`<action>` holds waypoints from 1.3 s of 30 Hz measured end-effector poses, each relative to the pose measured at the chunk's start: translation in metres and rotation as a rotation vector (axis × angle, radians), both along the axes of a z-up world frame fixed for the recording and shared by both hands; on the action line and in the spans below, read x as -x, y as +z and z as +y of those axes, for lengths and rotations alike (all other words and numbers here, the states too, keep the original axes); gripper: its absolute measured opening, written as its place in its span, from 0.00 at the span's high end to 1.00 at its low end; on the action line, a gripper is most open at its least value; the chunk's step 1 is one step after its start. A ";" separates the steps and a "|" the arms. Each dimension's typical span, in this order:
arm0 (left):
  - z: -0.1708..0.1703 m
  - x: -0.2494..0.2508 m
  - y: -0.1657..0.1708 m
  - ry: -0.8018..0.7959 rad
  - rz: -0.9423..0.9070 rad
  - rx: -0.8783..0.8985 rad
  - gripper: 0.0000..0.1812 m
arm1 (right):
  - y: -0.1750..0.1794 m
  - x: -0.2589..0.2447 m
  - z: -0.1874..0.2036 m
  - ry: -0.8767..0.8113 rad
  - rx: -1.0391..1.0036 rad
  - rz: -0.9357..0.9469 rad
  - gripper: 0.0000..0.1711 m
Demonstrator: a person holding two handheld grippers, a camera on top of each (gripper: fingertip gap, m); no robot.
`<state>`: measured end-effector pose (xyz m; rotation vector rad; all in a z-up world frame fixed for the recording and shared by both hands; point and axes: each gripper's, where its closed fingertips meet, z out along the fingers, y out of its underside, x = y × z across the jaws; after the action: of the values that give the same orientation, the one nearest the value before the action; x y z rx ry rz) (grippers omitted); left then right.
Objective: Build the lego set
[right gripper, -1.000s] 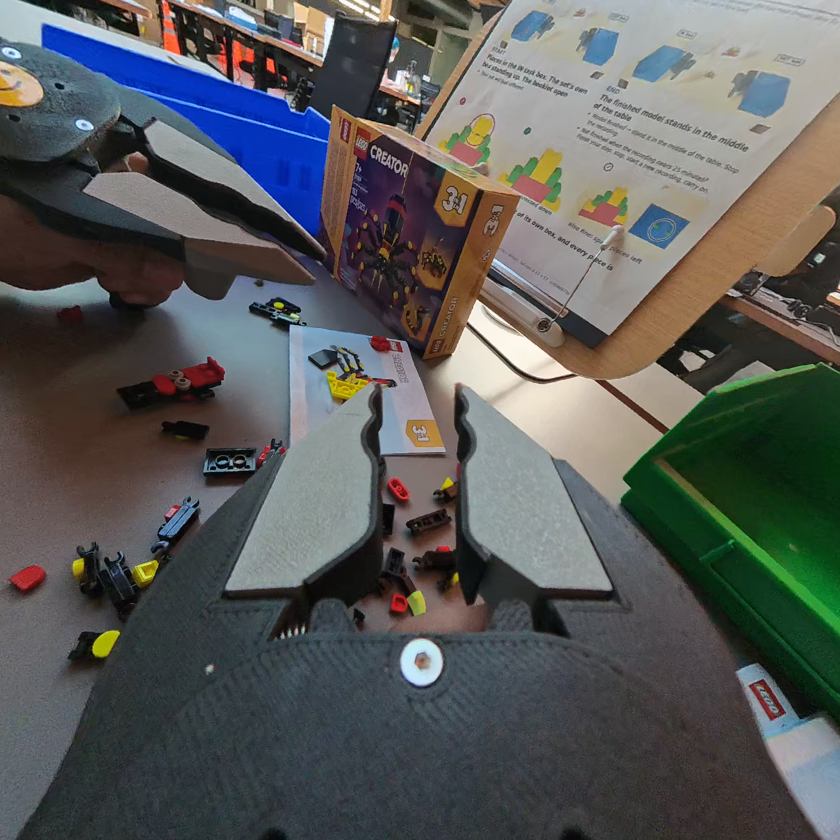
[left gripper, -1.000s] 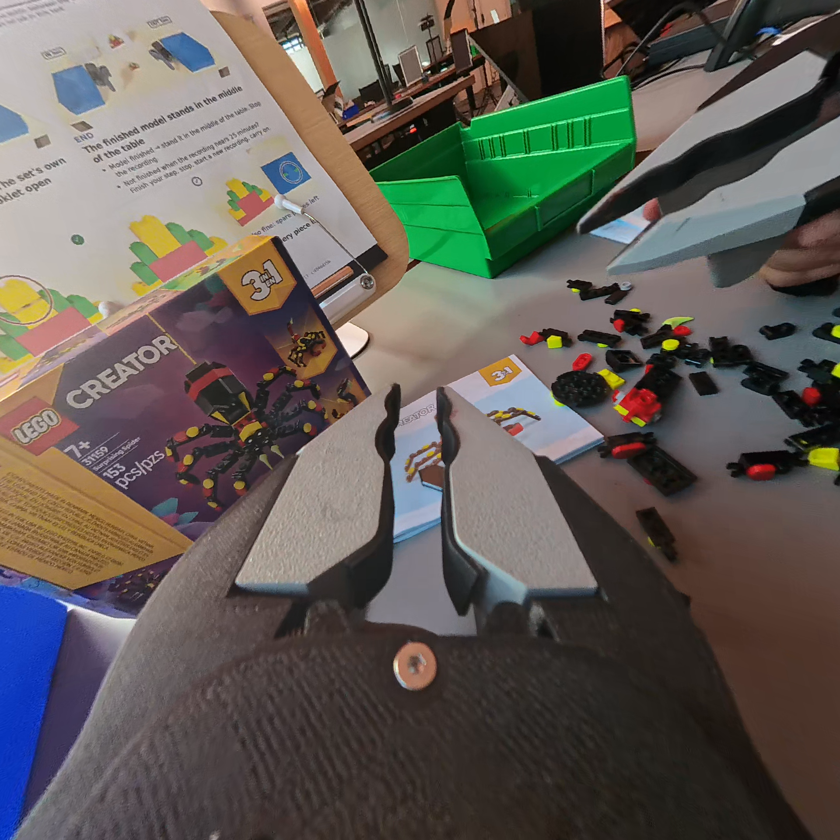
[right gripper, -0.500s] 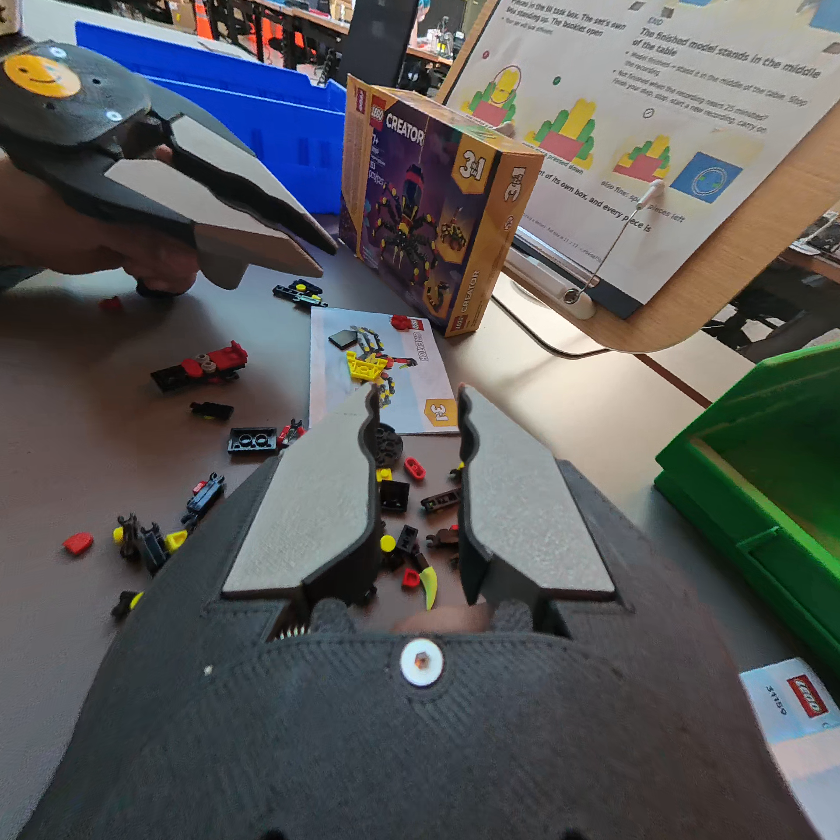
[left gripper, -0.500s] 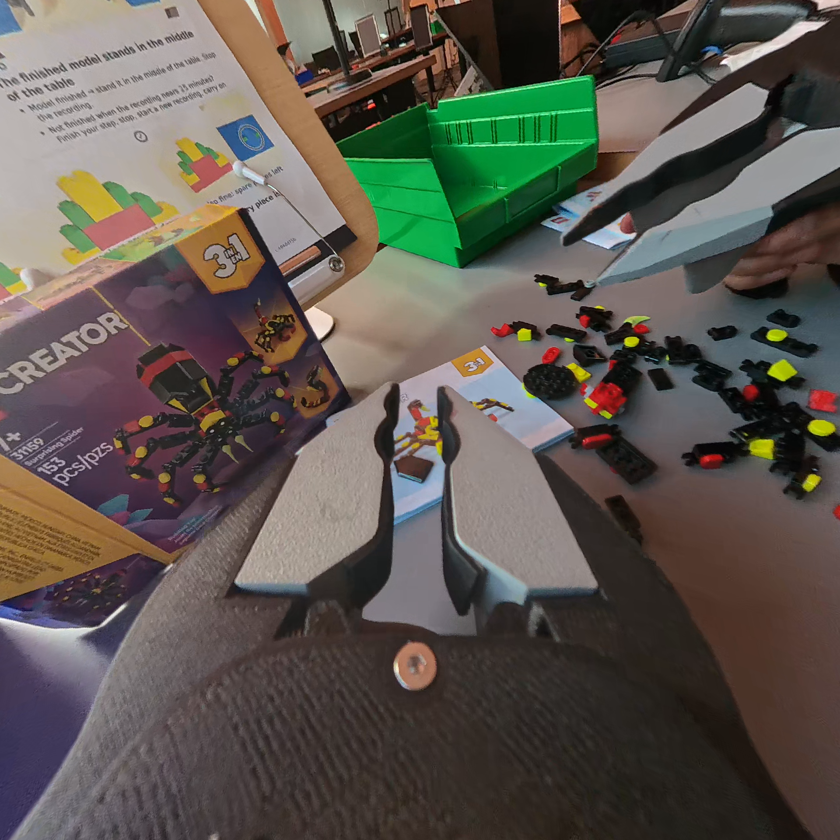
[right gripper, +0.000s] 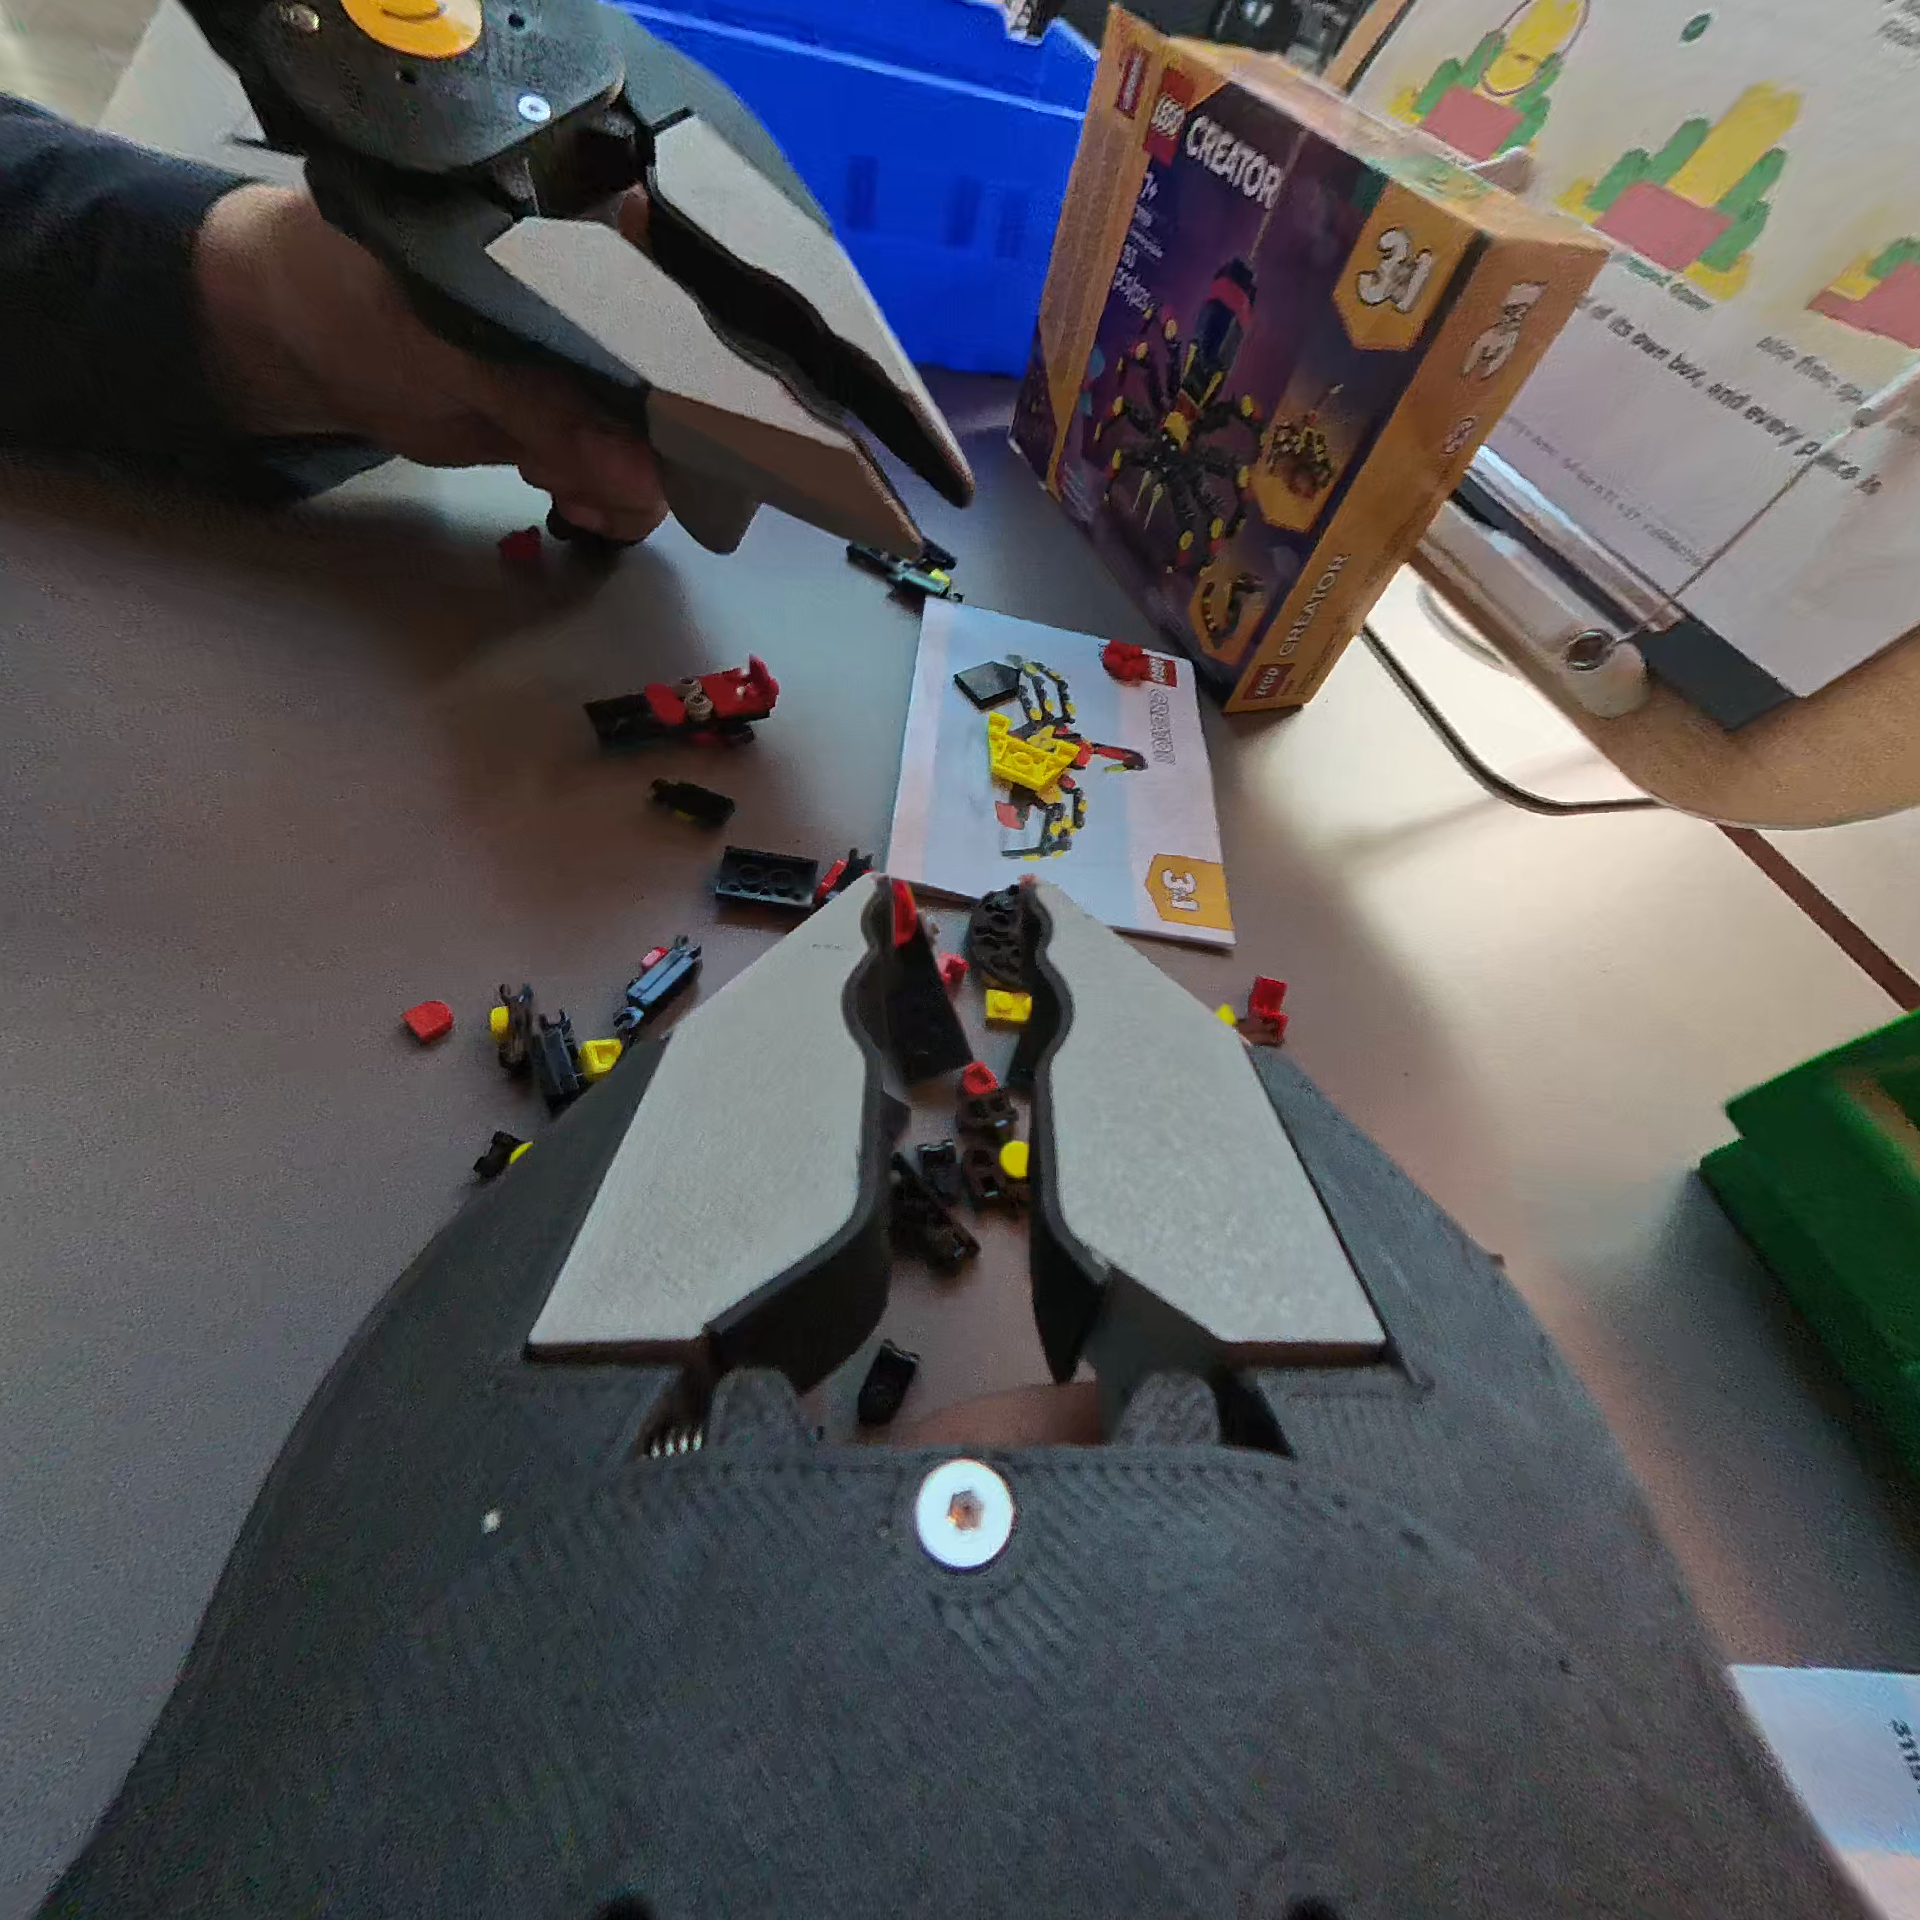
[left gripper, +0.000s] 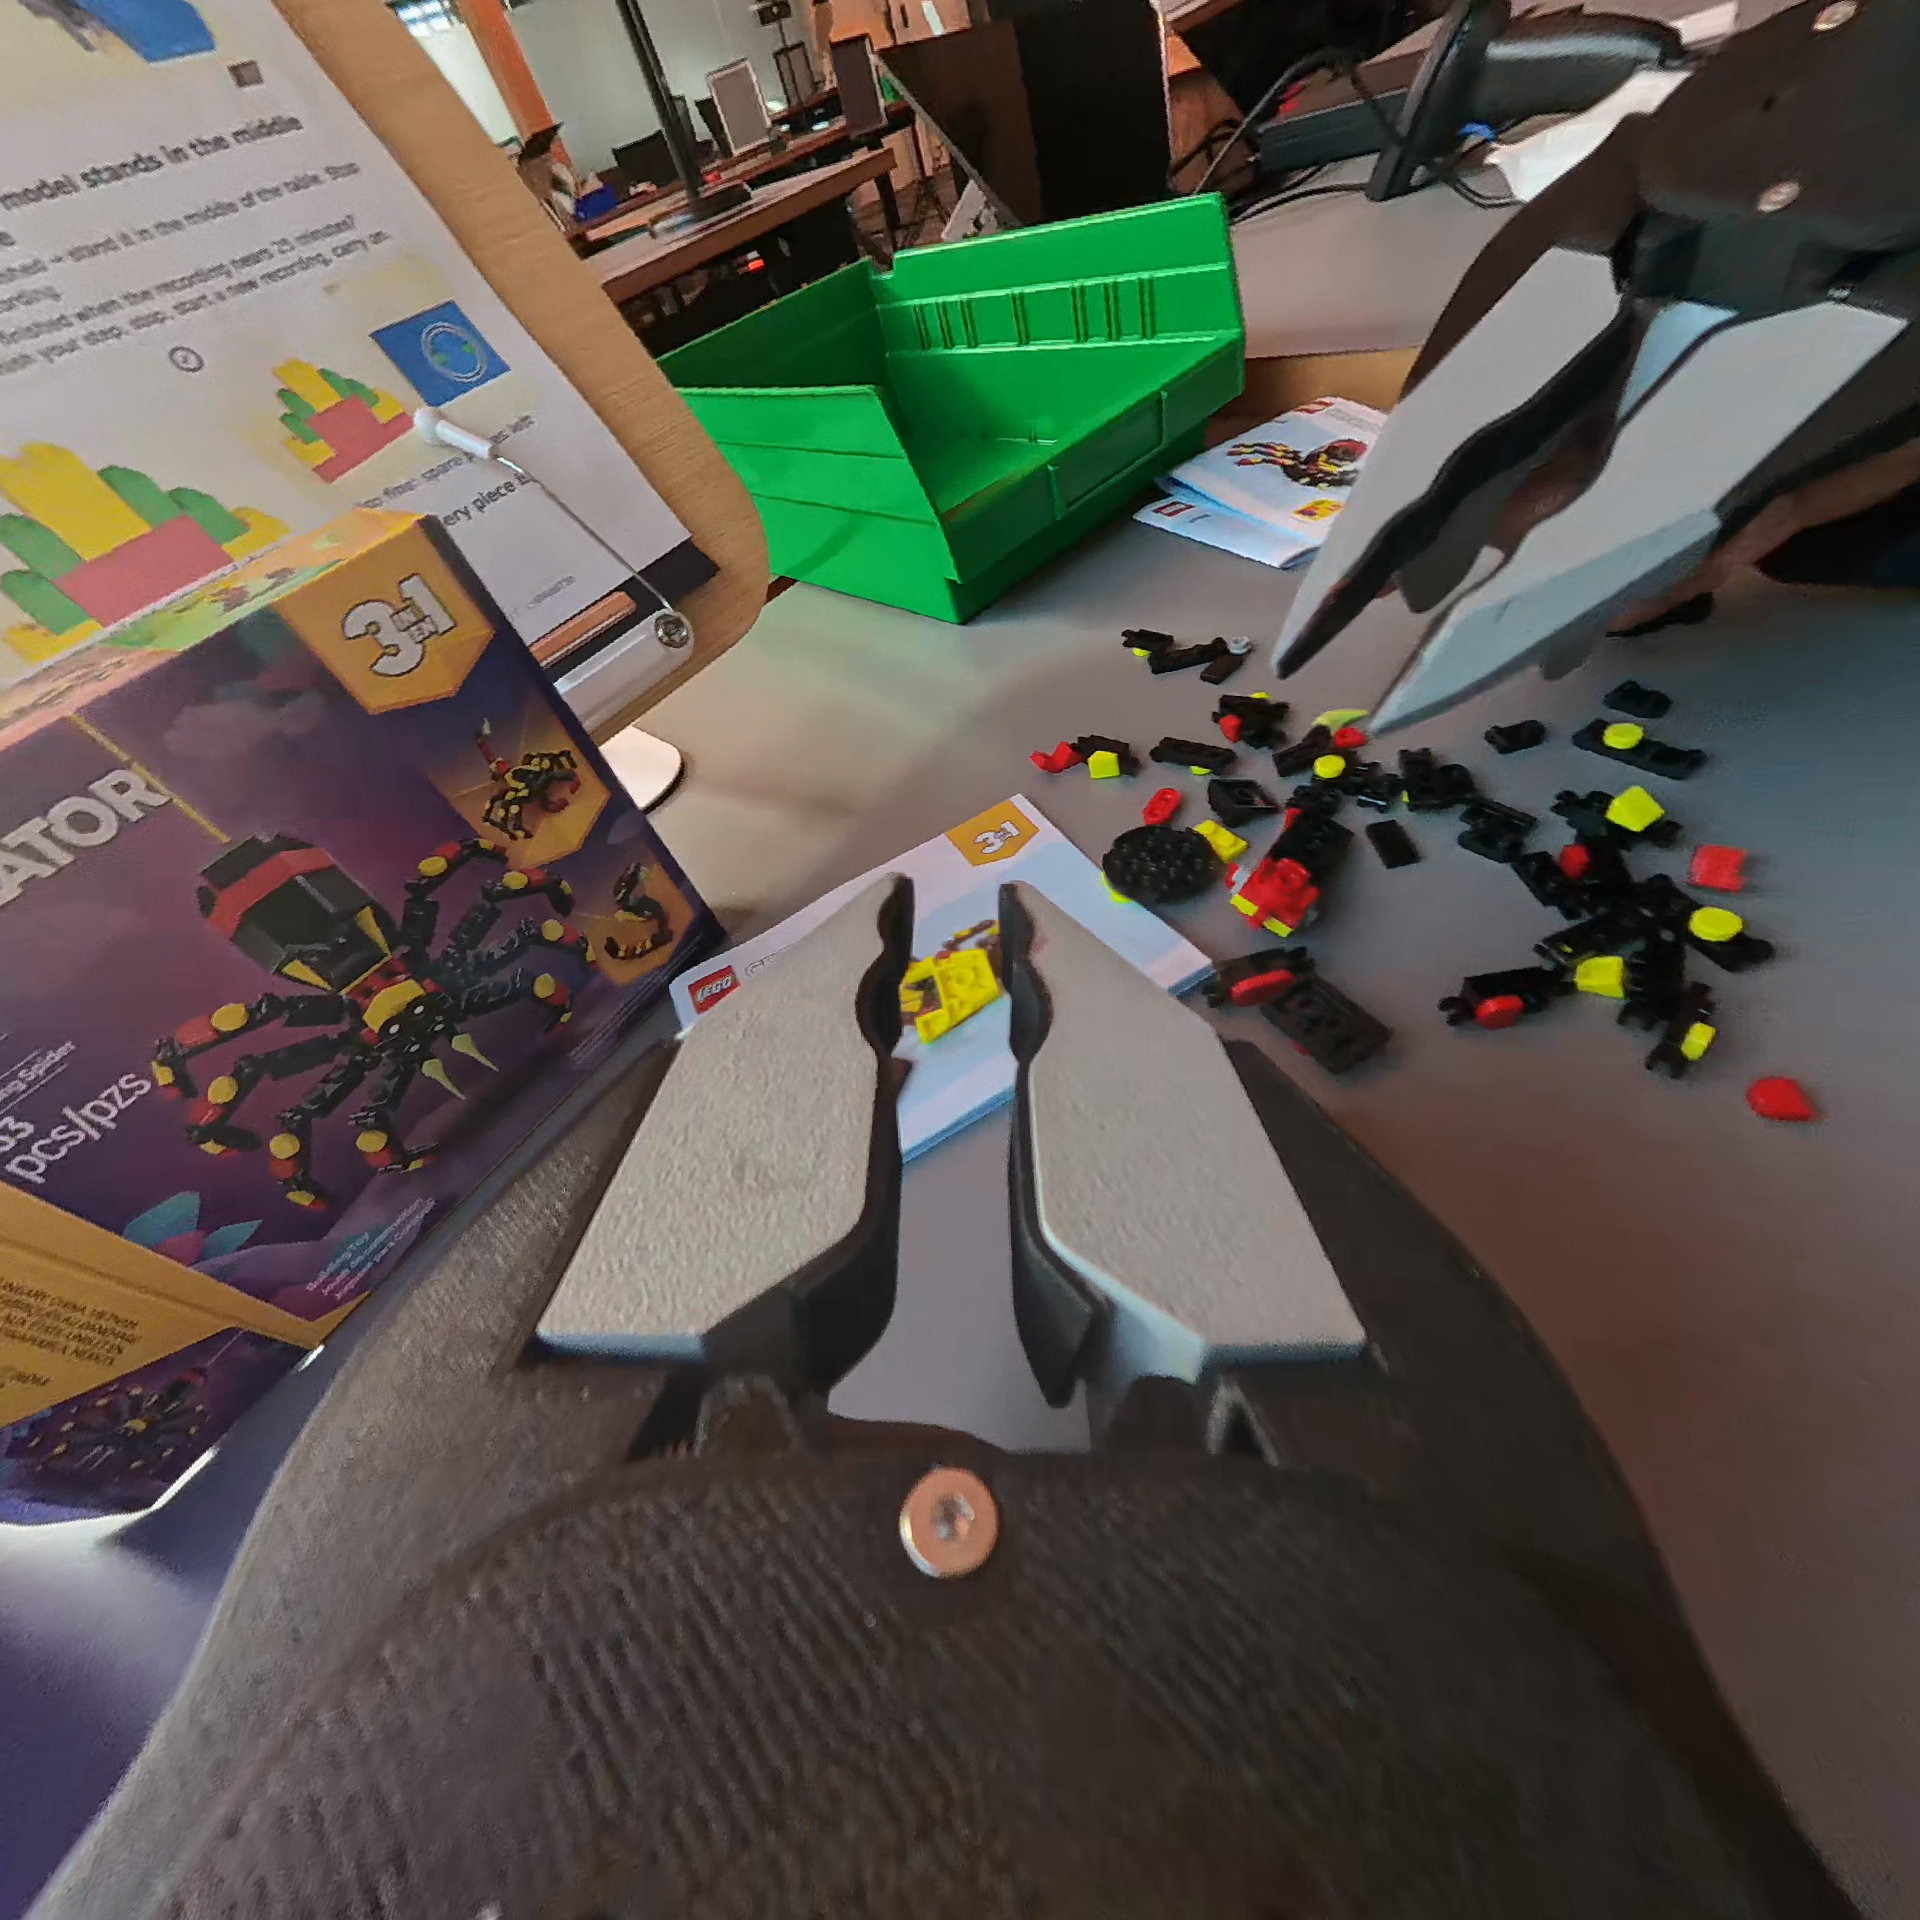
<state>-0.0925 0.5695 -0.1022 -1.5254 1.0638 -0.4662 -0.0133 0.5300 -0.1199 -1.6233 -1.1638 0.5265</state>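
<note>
We count two grippers, the left gripper point(left gripper: 951, 904) and the right gripper point(right gripper: 961, 894), one set box point(left gripper: 312, 935), two instruction booklets point(left gripper: 1049, 883) point(left gripper: 1262, 483), one green bin point(left gripper: 966, 416), one blue bin point(right gripper: 935, 177), and too many loose pieces point(left gripper: 1507, 852) to count exactly.

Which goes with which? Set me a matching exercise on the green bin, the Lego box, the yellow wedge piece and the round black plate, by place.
1 green bin
2 Lego box
3 yellow wedge piece
4 round black plate

A lying on the instruction booklet
B upright before the instruction board
C beside a second booklet
D just off the instruction booklet's corner

Pairs: 1-C, 2-B, 3-A, 4-D
</note>
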 end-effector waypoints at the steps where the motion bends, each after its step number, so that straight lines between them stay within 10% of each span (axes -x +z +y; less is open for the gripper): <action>1: -0.002 -0.001 -0.001 -0.004 0.010 -0.007 0.93 | -0.006 0.003 -0.003 0.015 -0.003 -0.036 0.87; 13: -0.042 -0.030 -0.052 -0.328 0.367 -0.015 0.88 | -0.049 0.005 0.011 -0.042 -0.169 -0.411 0.92; 22: -0.045 -0.031 -0.012 -0.283 0.114 -0.074 0.88 | 0.016 0.034 -0.010 0.080 0.328 0.266 0.92; 39: -0.068 -0.041 0.014 -0.426 -0.233 0.367 0.83 | 0.027 0.048 -0.024 0.157 0.453 0.432 0.92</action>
<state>-0.0520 0.5015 -0.0883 -1.5068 1.1619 -1.1599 -0.0613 0.5056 -0.0934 -1.6785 -0.8849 1.2480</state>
